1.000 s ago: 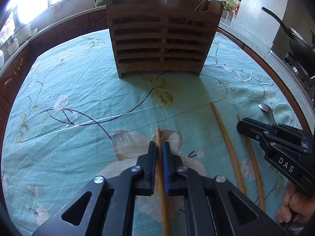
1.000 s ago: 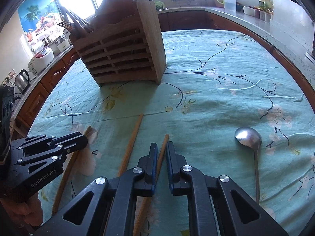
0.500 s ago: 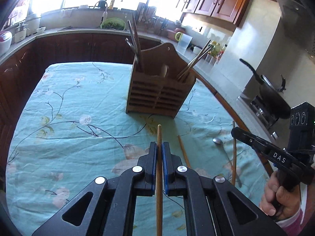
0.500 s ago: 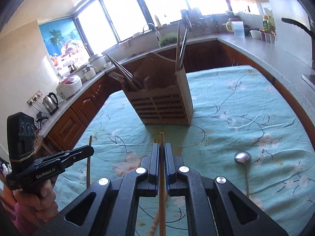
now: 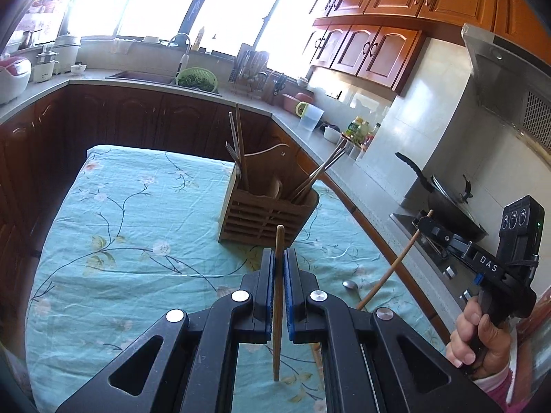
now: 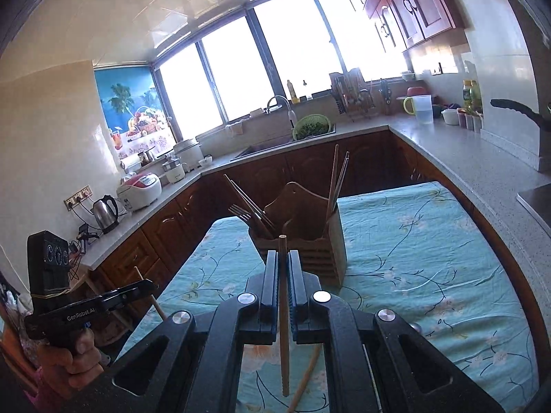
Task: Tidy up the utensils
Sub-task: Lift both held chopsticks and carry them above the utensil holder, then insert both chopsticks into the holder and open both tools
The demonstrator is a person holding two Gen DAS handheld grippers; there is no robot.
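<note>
My left gripper [image 5: 279,258] is shut on a wooden chopstick [image 5: 278,241], held high above the table. My right gripper [image 6: 283,258] is shut on a second wooden chopstick [image 6: 283,344], also lifted. A slatted wooden utensil holder [image 5: 267,215] stands on the table ahead, with chopsticks and forks standing in its compartments; it also shows in the right wrist view [image 6: 310,247]. The right gripper [image 5: 424,222] with its chopstick [image 5: 391,270] shows at the right of the left wrist view. The left gripper [image 6: 148,285] shows at the left of the right wrist view.
The table carries a teal floral cloth [image 5: 120,241]. A metal spoon [image 5: 351,285] and another chopstick [image 6: 304,382] lie on it near me. Counters surround the table, with a wok [image 5: 451,206] on the stove at the right and a sink [image 6: 275,144] behind.
Both grippers have risen from the table, each lifting its chopstick, and the views have tilted up toward the kitchen. The holder now sits farther below.
</note>
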